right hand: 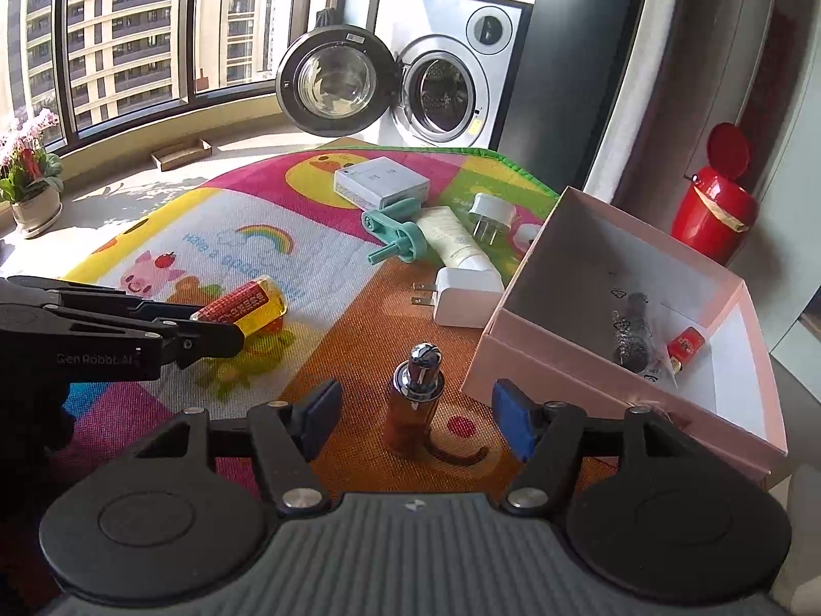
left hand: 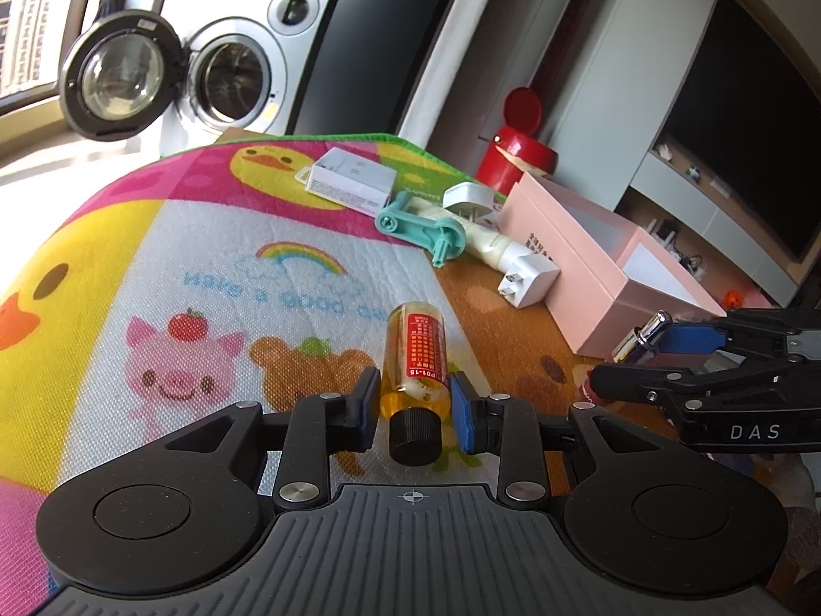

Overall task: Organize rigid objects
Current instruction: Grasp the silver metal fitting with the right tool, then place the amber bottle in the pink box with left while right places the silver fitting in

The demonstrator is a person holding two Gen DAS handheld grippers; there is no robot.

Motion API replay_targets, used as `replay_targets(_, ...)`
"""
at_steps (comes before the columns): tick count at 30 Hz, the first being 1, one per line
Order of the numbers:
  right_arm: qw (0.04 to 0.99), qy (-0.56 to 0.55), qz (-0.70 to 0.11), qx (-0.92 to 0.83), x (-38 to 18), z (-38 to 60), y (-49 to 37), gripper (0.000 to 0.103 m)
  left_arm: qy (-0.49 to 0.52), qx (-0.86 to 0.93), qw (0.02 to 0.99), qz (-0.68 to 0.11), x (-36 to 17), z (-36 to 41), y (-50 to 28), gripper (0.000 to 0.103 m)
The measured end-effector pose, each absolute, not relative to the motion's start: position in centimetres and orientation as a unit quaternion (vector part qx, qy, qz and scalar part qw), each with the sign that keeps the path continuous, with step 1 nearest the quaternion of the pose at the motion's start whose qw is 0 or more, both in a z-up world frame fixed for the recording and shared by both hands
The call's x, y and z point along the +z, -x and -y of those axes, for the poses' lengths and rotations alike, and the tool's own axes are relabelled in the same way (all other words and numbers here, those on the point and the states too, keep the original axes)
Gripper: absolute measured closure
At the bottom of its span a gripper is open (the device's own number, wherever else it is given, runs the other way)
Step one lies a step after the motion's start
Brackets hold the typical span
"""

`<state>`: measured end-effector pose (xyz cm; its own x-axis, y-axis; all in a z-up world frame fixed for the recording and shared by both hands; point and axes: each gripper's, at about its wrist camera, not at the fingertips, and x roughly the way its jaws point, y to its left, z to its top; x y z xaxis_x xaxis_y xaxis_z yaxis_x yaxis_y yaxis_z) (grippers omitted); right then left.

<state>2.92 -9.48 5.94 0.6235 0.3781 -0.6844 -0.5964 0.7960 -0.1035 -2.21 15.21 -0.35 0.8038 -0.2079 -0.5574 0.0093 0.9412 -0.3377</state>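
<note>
Left wrist view: the left gripper (left hand: 414, 403) was closed on the yellow oil bottle (left hand: 414, 359), both blue pads pressed to its lower body just above the black cap (left hand: 414, 434), which faced the camera. The bottle's long axis ran straight out along the fingers, its base pointing away over the cartoon mat (left hand: 205, 256). The pink box (left hand: 580, 277) lay ahead and to the right, with two white plug adapters, a cream tube and a teal plastic part near its left wall. At the right edge the right gripper (left hand: 667, 354) appeared side-on, with a small chrome-capped bottle showing beside its blue pad; contact could not be judged from here. Right wrist view: the right gripper (right hand: 415, 413) stood with jaws apart, neither pad touching the chrome-capped bottle (right hand: 415, 390), which stood upright on the mat between them, cap up. No earlier frame was available for comparison. The pink box (right hand: 605, 359) sat just right of that bottle, open, already containing a dark glittery item and a small red one. The left gripper (right hand: 205, 331) showed at left, holding the yellow bottle (right hand: 241, 305). Judgement: the right hand was nearer the box; the box lay rightward of both grippers, so the left hand's bottle would need carrying across, long axis likely laid parallel to the box's long wall.
</note>
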Motion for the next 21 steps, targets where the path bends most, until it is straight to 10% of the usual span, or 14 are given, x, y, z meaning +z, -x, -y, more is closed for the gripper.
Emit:
replay_targets(3, 0.882, 0.154, -0.348, 0.279, 6.0, 9.4, -3.5, 0.082, 0.144, -0.053, 0.935, -0.32, 0.2, -14.6, 1.6, 0.071)
replay_targets(21, 0.924, 0.094, -0.29, 0.231, 10.1, 22.7, 2.0, 0.083, -0.012, -0.124, 0.946, -0.299, 4.5, -6.9, 3.9, 0.071)
